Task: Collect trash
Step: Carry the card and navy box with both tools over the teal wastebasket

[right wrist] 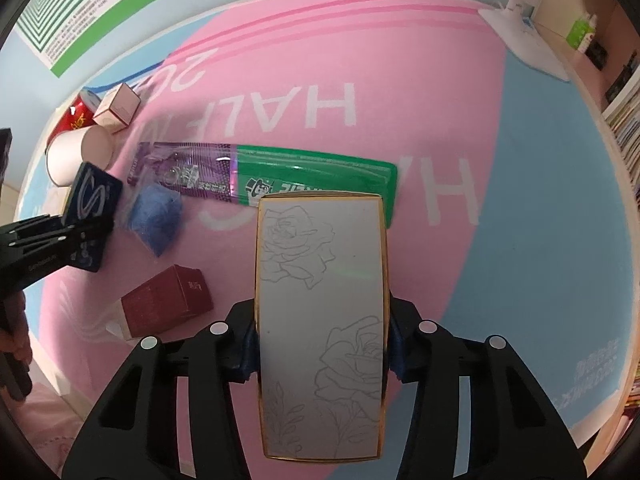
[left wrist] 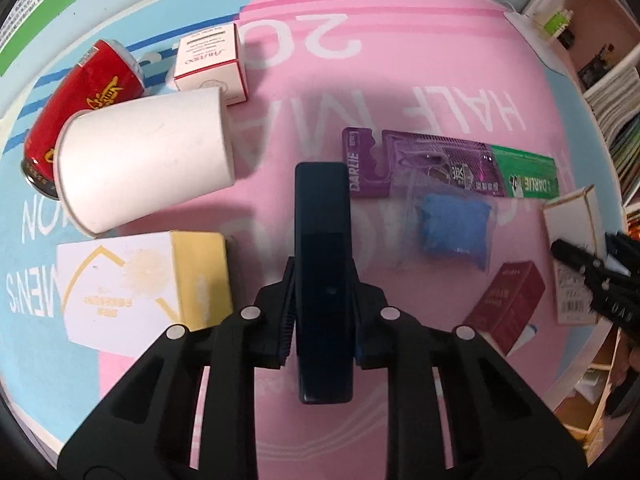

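Trash lies spread over the pink and blue surface (left wrist: 400,80), and both tools already carry a piece. Going from left to right in the left wrist view: a red can (left wrist: 80,96) on its side, a white paper cup (left wrist: 144,160) lying against it, a small white box with red edge (left wrist: 212,64) behind them, and a white and yellow box (left wrist: 140,288) nearer to the camera. Then comes the left gripper (left wrist: 324,292), its jaws clenched on a dark blue box (left wrist: 323,240) whose long axis runs straight forward. To the right of it are a blue item in a clear bag (left wrist: 452,228), the purple and green Darlie toothpaste box (left wrist: 452,170) lying across the view, and a dark red box (left wrist: 508,304). At the far right the right gripper (right wrist: 320,344) has its jaws closed on a white box with rose drawings (right wrist: 320,320), long axis also forward.

No bin or bag for the trash appears in either view, so I cannot tell which way the held boxes must go. I judge the dark red box as the nearest loose piece for the right gripper, and the white and yellow box for the left one. The text on most boxes is too blurred to read.
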Motion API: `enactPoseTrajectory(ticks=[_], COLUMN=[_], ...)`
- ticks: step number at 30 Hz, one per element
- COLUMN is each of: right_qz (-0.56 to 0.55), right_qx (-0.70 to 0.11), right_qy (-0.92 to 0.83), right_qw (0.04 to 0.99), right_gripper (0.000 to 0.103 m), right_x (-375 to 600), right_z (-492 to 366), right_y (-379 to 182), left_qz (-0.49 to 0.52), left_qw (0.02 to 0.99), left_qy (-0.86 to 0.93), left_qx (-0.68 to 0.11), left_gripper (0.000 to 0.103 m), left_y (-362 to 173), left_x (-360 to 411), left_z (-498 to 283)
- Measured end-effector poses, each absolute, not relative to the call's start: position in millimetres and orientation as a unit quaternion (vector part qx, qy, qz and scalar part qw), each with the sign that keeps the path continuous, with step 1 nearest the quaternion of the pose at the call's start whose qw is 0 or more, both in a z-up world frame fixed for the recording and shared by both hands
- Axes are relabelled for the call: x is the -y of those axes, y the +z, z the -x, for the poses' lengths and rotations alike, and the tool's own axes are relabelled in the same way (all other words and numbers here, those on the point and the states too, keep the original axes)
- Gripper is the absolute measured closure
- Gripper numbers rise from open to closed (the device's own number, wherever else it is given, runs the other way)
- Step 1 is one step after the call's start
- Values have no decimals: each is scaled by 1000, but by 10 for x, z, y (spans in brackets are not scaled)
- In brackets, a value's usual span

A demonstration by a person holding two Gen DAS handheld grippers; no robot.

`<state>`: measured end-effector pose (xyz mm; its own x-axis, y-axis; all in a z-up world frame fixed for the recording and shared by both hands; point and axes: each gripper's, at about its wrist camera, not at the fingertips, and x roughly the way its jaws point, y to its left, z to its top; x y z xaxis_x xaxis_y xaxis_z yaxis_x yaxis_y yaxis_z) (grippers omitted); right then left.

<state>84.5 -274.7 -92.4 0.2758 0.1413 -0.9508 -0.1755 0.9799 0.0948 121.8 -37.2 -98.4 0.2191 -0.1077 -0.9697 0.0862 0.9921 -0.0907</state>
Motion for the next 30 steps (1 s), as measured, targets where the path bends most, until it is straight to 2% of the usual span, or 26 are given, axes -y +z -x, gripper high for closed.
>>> enactPoseTrajectory(ticks=[16,30], right_qz=[37,-12], right_qx=[-546,-516], right_qy=[86,-15], right_qw=[833,856], right_gripper=[54,54], right_x=[2802,3123], right_z=[-412,645], right_y=[-351,-24], left_qz=[-46,-125], left_qw=[818,800], left_qy=[-126,-261], left_qx=[-559,-526], left_gripper=[83,83], left_y=[-274,-86], left_x=[531,1346], left_z=[-622,-70])
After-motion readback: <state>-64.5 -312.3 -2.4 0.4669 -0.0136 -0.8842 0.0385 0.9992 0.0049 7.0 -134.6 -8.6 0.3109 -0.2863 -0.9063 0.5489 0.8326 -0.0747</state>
